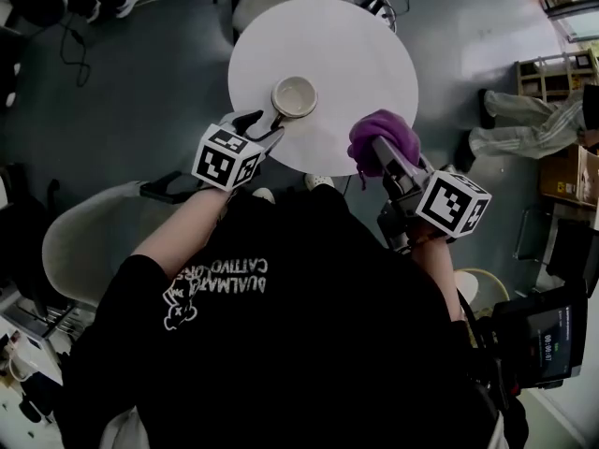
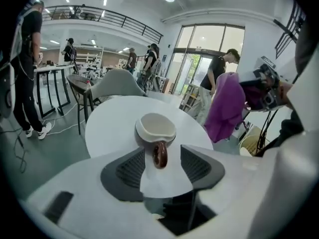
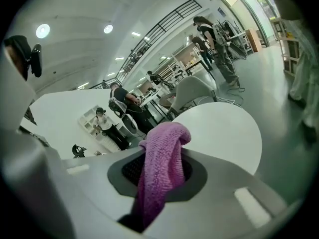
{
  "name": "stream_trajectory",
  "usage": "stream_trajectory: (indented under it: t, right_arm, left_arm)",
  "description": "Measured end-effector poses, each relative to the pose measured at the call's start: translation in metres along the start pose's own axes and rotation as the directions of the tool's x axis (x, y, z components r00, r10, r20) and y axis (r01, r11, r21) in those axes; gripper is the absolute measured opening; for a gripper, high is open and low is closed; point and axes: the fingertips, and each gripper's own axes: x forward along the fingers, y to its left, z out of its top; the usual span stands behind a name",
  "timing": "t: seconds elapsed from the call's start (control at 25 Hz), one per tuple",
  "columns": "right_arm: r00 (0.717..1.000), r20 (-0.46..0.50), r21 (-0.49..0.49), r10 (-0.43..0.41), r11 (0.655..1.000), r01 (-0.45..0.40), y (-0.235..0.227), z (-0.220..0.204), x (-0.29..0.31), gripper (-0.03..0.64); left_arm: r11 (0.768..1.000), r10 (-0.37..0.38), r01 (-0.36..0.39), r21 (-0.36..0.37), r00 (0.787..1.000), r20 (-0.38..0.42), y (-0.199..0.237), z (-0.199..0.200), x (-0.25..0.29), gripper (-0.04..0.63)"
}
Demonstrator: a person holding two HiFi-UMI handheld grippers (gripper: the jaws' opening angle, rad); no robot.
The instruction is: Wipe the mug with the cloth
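Purple cloth (image 3: 167,133) pinched tight in right gripper (image 3: 158,176), past table (image 1: 356,45) edge at 5 o'clock, ready for wiping. Cream mug (image 1: 294,96) on table, handle (image 2: 160,156) at 7 o'clock between left gripper (image 2: 162,169) jaws, spread wide, not touching, probably about to steady it.

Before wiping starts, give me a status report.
Left gripper open, handle between its jaws. Right gripper shut on cloth. Mug upright on table, nothing in the way.
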Motion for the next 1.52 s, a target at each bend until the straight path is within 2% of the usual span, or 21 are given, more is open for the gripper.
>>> stream_trajectory:
  t: [0.16, 0.36, 0.48, 0.6, 0.76, 0.92, 1.04, 1.2, 1.32, 1.52]
  right_arm:
    - [1.0, -0.006, 0.01, -0.025, 1.0, 0.026, -0.009, -0.002, 0.001, 0.06]
    - [1.0, -0.014, 0.046, -0.014, 0.999, 0.015, -0.019, -0.007, 0.008, 0.06]
    - [0.999, -0.033, 0.073, -0.008, 0.997, 0.01, -0.029, -0.018, 0.01, 0.06]
    - [0.998, -0.069, 0.086, 0.007, 0.996, -0.001, -0.025, -0.032, 0.014, 0.06]
    - [0.99, -0.135, 0.075, 0.044, 0.997, -0.034, -0.015, -0.049, 0.022, 0.06]
    - [0.974, -0.209, 0.073, 0.086, 0.995, -0.073, -0.029, -0.046, 0.04, 0.06]
    - [0.948, -0.291, 0.062, 0.129, 0.991, -0.116, -0.038, -0.042, 0.061, 0.06]
    - [0.896, -0.399, 0.053, 0.195, 0.98, -0.19, -0.036, -0.045, 0.084, 0.06]
    - [0.842, -0.484, 0.043, 0.239, 0.967, -0.25, -0.029, -0.059, 0.098, 0.06]
    - [0.746, -0.603, 0.046, 0.283, 0.946, -0.322, -0.022, -0.081, 0.115, 0.06]
  left_arm:
    - [1.0, -0.018, 0.019, 0.014, 0.997, -0.079, -0.005, -0.008, 0.021, 0.195]
    - [1.0, 0.002, 0.0, 0.022, 0.997, -0.076, -0.011, 0.002, 0.038, 0.177]
    - [0.999, 0.031, -0.026, 0.043, 0.994, -0.102, -0.013, 0.0, 0.051, 0.146]
    - [0.999, 0.048, -0.044, 0.031, 0.992, -0.119, -0.014, -0.006, 0.049, 0.111]
    - [0.998, 0.054, -0.05, 0.029, 0.989, -0.137, -0.018, -0.013, 0.039, 0.1]
    - [0.998, 0.063, -0.061, 0.015, 0.987, -0.145, -0.019, -0.004, 0.047, 0.088]
    - [0.997, 0.077, -0.079, -0.003, 0.985, -0.155, -0.014, 0.005, 0.055, 0.081]
    - [0.995, 0.09, -0.096, -0.027, 0.981, -0.17, -0.013, 0.015, 0.059, 0.077]
    - [0.992, 0.088, -0.102, -0.072, 0.982, -0.169, -0.014, 0.018, 0.061, 0.077]
    - [0.989, 0.088, -0.109, -0.095, 0.976, -0.199, -0.015, 0.017, 0.063, 0.074]
